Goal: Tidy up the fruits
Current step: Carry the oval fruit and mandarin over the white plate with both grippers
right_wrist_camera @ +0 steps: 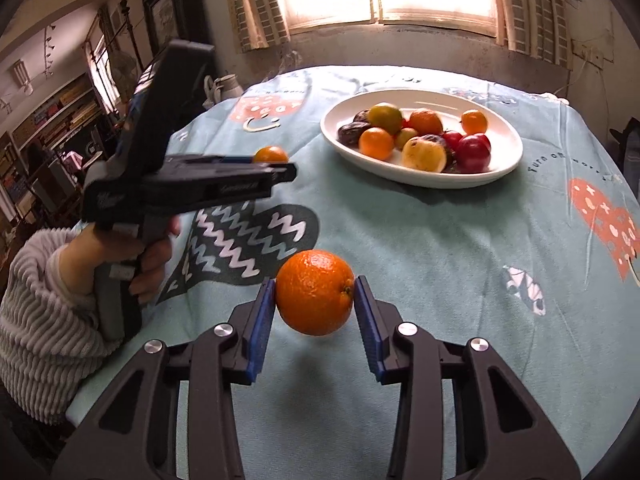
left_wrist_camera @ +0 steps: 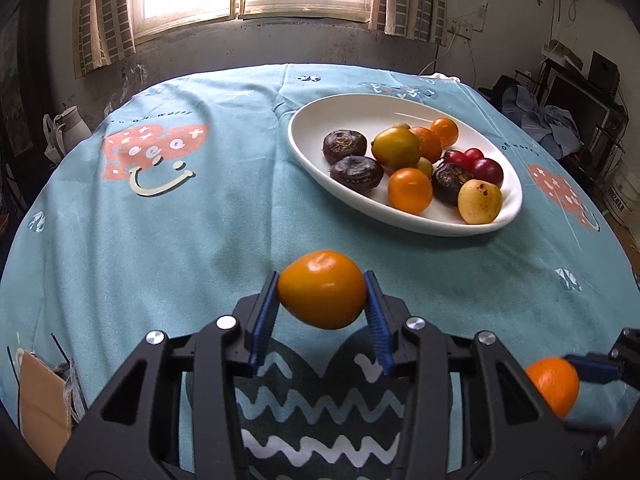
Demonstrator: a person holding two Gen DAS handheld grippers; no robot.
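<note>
My left gripper (left_wrist_camera: 322, 290) is shut on a smooth yellow-orange fruit (left_wrist_camera: 322, 289), held just above the tablecloth. My right gripper (right_wrist_camera: 315, 293) is shut on a dimpled orange (right_wrist_camera: 315, 292), also lifted off the cloth. The orange (left_wrist_camera: 554, 386) shows again at the lower right edge of the left wrist view. In the right wrist view the left gripper (right_wrist_camera: 280, 164) appears from the side with its fruit (right_wrist_camera: 271, 155) peeking above the fingers. A white oval plate (left_wrist_camera: 316, 120) (right_wrist_camera: 508, 136) farther back holds several fruits: oranges, dark purple ones, red ones and yellow ones.
A teal tablecloth (left_wrist_camera: 160, 240) with heart and smiley prints covers the round table. A hand in a grey ribbed sleeve (right_wrist_camera: 40, 304) holds the left gripper's handle. A window with curtains is behind the table. Cardboard (left_wrist_camera: 40, 404) lies at the left edge.
</note>
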